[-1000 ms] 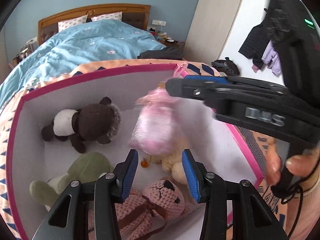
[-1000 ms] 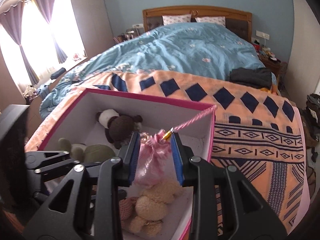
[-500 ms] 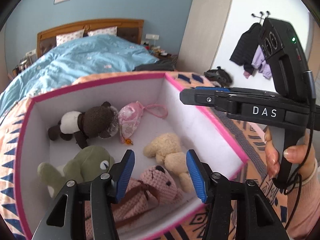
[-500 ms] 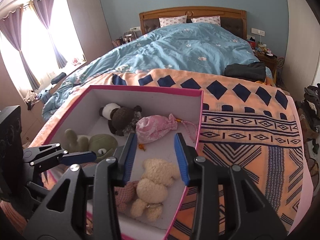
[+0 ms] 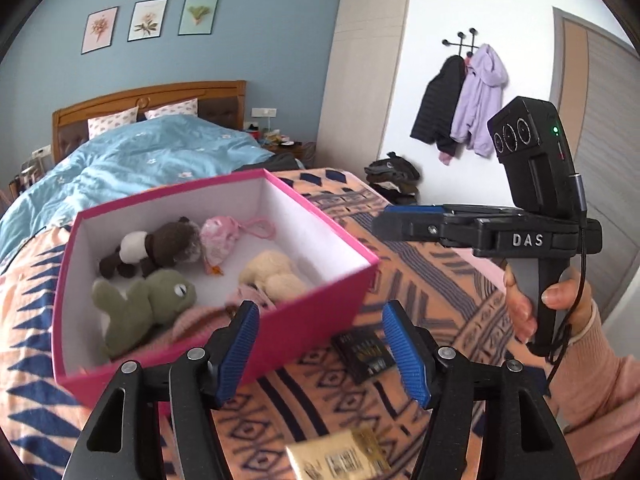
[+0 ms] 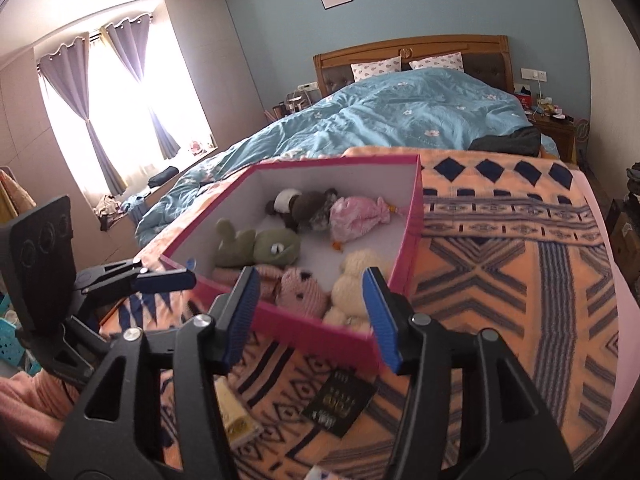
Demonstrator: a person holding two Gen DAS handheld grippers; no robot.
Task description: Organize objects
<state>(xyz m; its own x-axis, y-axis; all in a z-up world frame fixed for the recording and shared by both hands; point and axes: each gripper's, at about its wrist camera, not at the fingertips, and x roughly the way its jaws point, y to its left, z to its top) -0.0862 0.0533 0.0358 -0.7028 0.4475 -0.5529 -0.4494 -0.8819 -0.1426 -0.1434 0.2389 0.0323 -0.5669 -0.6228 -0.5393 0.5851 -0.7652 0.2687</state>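
We are holding both grippers empty, left gripper [image 5: 320, 344] and right gripper [image 6: 312, 312] with jaws opening. Five soft toys are lying in the pink box [image 5: 304, 320] on the bed. Near the box, a black packet [image 6: 340, 402] and yellow packet [image 6: 234, 412] are still waiting.

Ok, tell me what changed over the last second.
The right gripper let go of the pink pouch, now lying in the pink box beside the brown plush. Both grippers backed away; the left gripper hangs empty, jaws opening. The other plush toys stayed put.
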